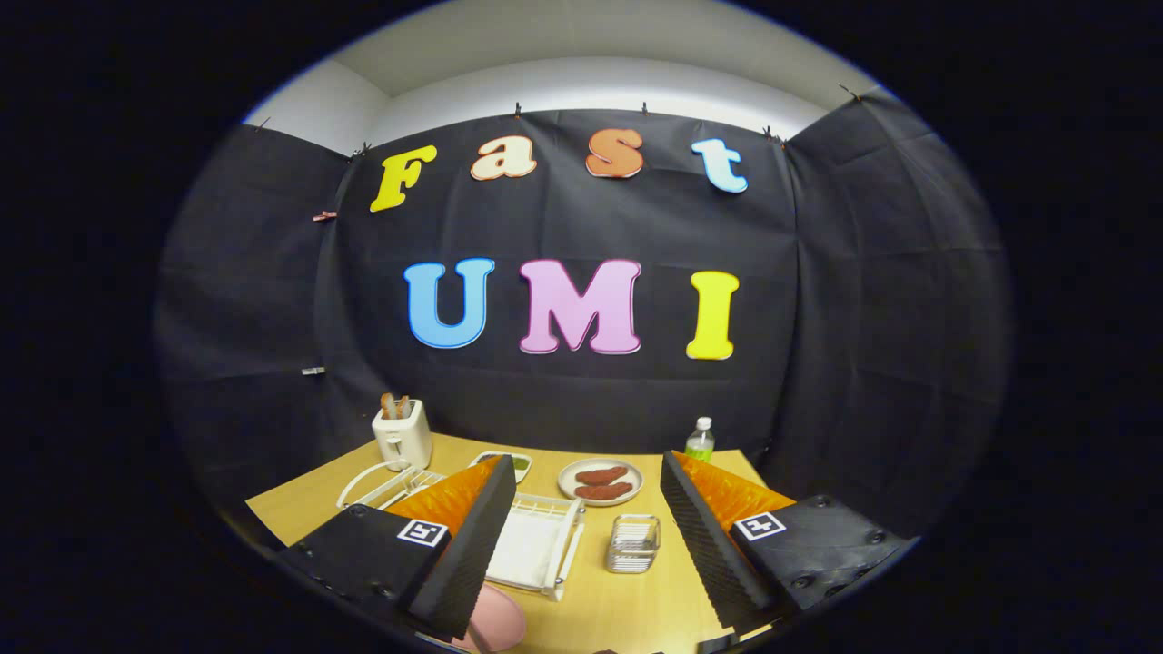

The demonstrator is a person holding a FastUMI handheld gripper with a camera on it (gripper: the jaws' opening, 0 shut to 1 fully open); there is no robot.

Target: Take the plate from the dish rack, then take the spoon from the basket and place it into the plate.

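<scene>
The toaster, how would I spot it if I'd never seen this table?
Start at the wooden table and look to its far corner against the black cloth wall, beyond the open gripper and the white dish rack. The toaster is the white box there, the one thing with toast poking out on top.

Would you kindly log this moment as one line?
gripper: open, empty | white wire dish rack: between fingers | pink plate: near left finger | stage: pre-grasp
</scene>
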